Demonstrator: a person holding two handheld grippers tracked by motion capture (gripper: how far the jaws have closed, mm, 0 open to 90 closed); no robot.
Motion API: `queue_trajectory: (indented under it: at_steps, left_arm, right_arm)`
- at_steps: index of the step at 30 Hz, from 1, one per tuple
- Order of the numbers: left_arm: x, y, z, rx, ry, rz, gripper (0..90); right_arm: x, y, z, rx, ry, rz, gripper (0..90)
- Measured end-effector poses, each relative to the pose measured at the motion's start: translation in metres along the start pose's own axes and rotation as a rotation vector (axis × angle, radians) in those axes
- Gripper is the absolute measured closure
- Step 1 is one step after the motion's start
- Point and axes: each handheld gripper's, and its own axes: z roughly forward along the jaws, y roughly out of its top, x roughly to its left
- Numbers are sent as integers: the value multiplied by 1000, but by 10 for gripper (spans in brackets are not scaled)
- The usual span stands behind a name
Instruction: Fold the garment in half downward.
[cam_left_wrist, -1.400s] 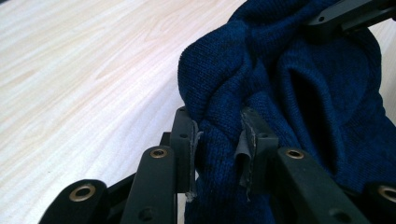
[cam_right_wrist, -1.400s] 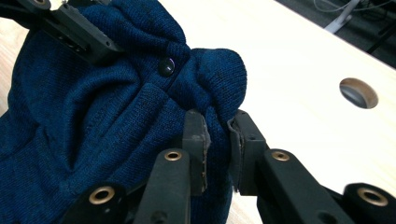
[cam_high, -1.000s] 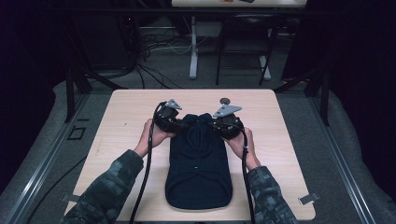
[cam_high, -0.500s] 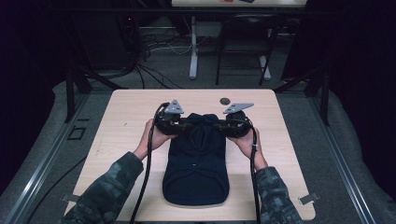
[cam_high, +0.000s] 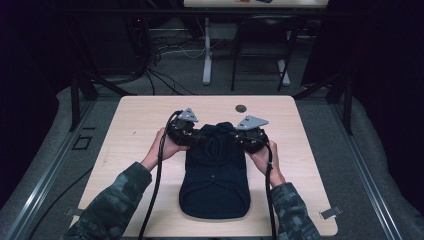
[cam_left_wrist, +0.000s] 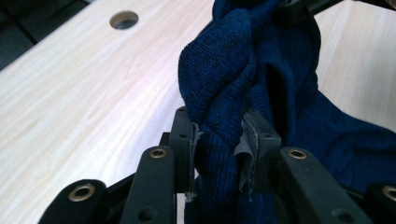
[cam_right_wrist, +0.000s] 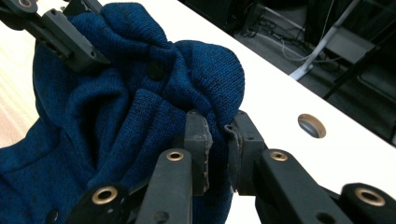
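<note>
While navy knit garment (cam_high: 215, 175) lies flat on table (cam_high: 135, 125), left gripper (cam_left_wrist: 219, 140) jaws clamp bunched fold at far left corner; right gripper (cam_right_wrist: 219, 140) jaws pinch fold at far right corner, lifted.

The left tool (cam_high: 197, 136) and right tool (cam_high: 239, 138) hide the far corners of the dark blue knit garment (cam_high: 215, 175). The garment covers the worktop (cam_high: 300, 165) beneath. The left gripper view crops the garment at top and right.
</note>
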Motion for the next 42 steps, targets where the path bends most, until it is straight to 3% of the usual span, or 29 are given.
queue_trajectory:
  at_steps: [4, 7, 11, 12, 16, 19, 21, 25, 27, 29, 30, 33, 35, 39, 42]
  left_arm:
    - [1, -2, 0, 25, 1, 23, 692]
    - [2, -2, -2, 8, 14, 28, 711]
    - [0, -4, -4, -8, 18, 54, 723]
    - [-1, -3, -5, -2, 24, 74, 724]
    - [-8, -1, -5, -9, 51, 122, 728]
    - [-15, 2, -5, -11, 75, 159, 732]
    - [-19, 4, -5, -8, 80, 187, 732]
    - [-26, 9, -5, -10, 72, 227, 732]
    - [-28, 9, -5, -10, 66, 240, 732]
    - [-28, 10, -5, -4, 63, 250, 731]
    - [-28, 10, -5, -1, 61, 252, 731]
    - [-24, 8, -6, 6, 64, 244, 730]
    - [-21, 7, -7, 4, 59, 228, 728]
    - [-17, 4, -8, 5, 55, 196, 719]
    - [-12, 1, -7, 3, 25, 143, 684]
  right_arm:
    - [4, -1, 0, -23, -4, -24, 796]
    - [6, -1, 0, -32, -4, -38, 795]
    - [2, -2, -3, -19, 38, -6, 778]
    - [0, -2, -3, 5, 68, 9, 771]
    - [-5, -4, -5, 28, 113, 49, 739]
    - [-9, -5, -6, 58, 137, 71, 654]
    - [-12, -5, -6, 74, 159, 87, 545]
    - [-19, -4, -1, 99, 185, 140, 383]
    - [-23, -4, 4, 116, 233, 167, 307]
    - [-25, -3, 8, 140, 252, 183, 358]
    - [-24, -3, 10, 154, 249, 177, 429]
    - [-23, -4, 13, 170, 211, 157, 632]
    - [-22, -3, 11, 169, 190, 155, 721]
    - [-15, 0, 8, 150, 153, 123, 771]
    - [-9, 2, 4, 119, 124, 93, 781]
